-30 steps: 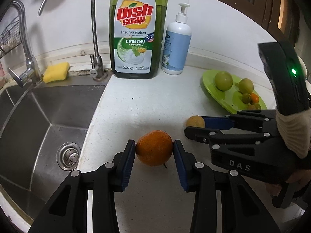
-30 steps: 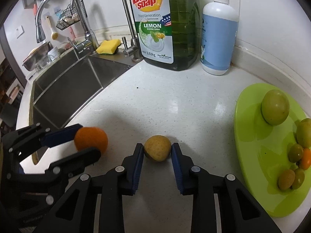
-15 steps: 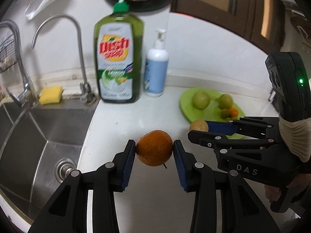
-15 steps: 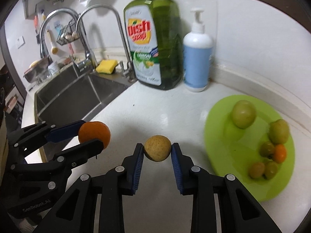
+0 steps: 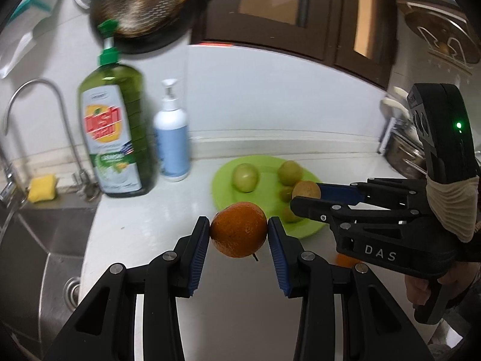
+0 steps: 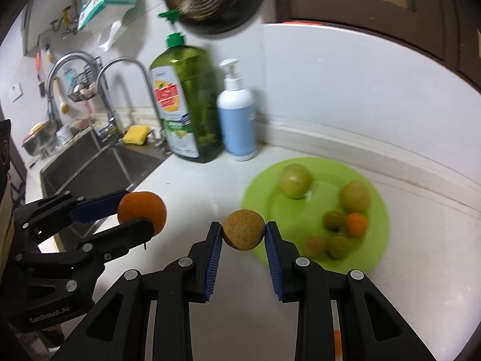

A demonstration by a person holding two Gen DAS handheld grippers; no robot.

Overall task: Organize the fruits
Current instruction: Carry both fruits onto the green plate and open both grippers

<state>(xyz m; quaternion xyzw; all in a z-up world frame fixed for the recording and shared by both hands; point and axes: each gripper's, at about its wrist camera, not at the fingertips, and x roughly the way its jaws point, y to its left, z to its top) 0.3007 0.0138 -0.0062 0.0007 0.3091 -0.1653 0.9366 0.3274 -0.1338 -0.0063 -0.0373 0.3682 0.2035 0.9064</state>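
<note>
Orange fruit (image 5: 238,229) pinched between left gripper (image 5: 238,231) pads, held above white counter (image 5: 144,228) just beside green plate (image 6: 372,186); tan round fruit (image 6: 243,229) clamped in right gripper (image 6: 243,232), at plate's near edge; dish-soap bottle (image 5: 115,138) behind plate.

The dish soap bottle (image 5: 115,138) label is smeared by motion blur. On the green plate (image 6: 261,189), the small fruits (image 6: 333,234) blur together, perhaps five or six. The right gripper (image 5: 305,197) hides part of that plate. The sink (image 5: 36,240) runs off the left edge.
</note>
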